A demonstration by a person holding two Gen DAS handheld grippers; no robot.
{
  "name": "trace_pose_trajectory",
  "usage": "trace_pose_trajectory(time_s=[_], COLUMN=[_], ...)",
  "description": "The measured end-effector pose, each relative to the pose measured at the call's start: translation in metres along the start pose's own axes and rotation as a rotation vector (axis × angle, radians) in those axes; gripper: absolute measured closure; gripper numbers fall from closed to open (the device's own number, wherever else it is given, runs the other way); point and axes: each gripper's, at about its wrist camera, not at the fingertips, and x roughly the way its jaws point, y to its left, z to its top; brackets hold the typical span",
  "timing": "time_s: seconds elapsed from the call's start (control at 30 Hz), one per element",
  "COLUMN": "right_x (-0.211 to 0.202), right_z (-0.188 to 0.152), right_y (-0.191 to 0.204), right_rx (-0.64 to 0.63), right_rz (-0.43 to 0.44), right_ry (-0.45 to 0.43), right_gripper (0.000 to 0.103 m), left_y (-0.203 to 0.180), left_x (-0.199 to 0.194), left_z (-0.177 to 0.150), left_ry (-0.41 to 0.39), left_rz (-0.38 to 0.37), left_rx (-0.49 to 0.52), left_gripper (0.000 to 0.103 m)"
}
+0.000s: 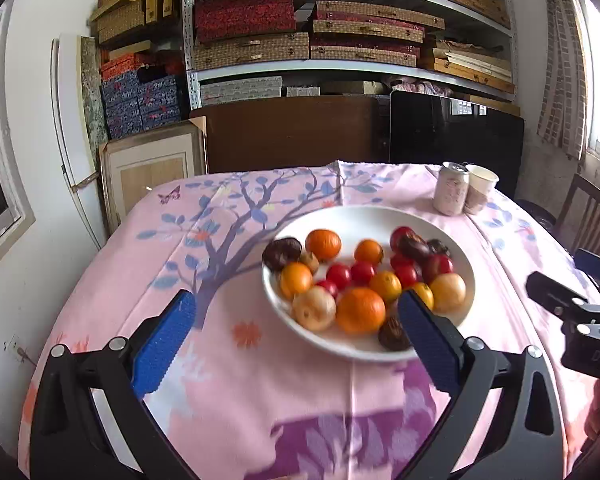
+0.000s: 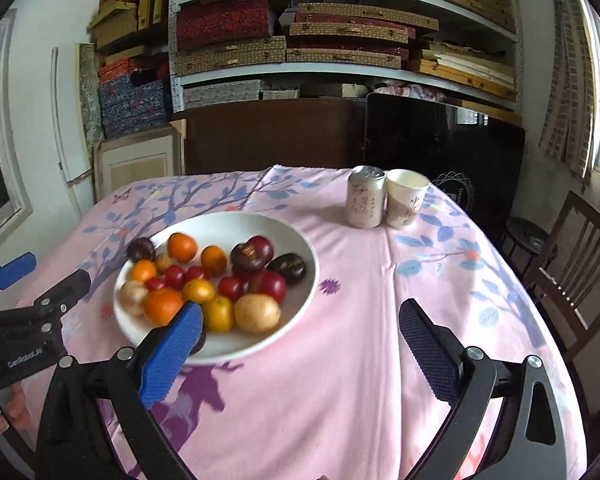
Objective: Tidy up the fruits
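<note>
A white plate (image 1: 380, 218) on the pink floral tablecloth holds several mixed fruits: oranges (image 1: 360, 310), small red tomatoes (image 1: 339, 275), dark purple plums (image 1: 281, 253) and pale yellow round fruits (image 1: 314, 308). The plate also shows in the right wrist view (image 2: 240, 224). My left gripper (image 1: 300, 332) is open and empty, its right finger over the plate's near rim. My right gripper (image 2: 302, 344) is open and empty above the cloth, its left finger over the plate's near rim. Each gripper shows at the edge of the other's view.
A drink can (image 2: 366, 197) and a paper cup (image 2: 405, 199) stand together at the table's far right. A wooden chair (image 2: 576, 264) stands right of the table. Shelves of stacked boxes (image 1: 300, 28) and boards fill the back wall.
</note>
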Motion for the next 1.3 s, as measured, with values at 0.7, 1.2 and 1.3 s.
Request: trace_pose_trajectory(time_s=[0.7, 1.2, 1.3], right_x=[-0.006, -0.02, -0.018], right_z=[-0.069, -0.071, -0.072], right_y=[0.013, 0.017, 0.018], right_rx=[0.002, -0.007, -0.009], right_rz=[-0.098, -0.091, -0.089], right_ry=[-0.035, -0.116, -0.107], right_gripper=[0.004, 0.004, 0.004], left_y=[0.009, -0.015, -0.014], left_x=[-0.042, -0.048, -0.048], left_z=[-0.078, -0.083, -0.083], left_ry=[-0.11, -0.16, -0.162], left_rz=[0.046, 0.083, 0.094], left_rx=[0.015, 0.11, 0.097], left_gripper=[0.004, 0.004, 0.004])
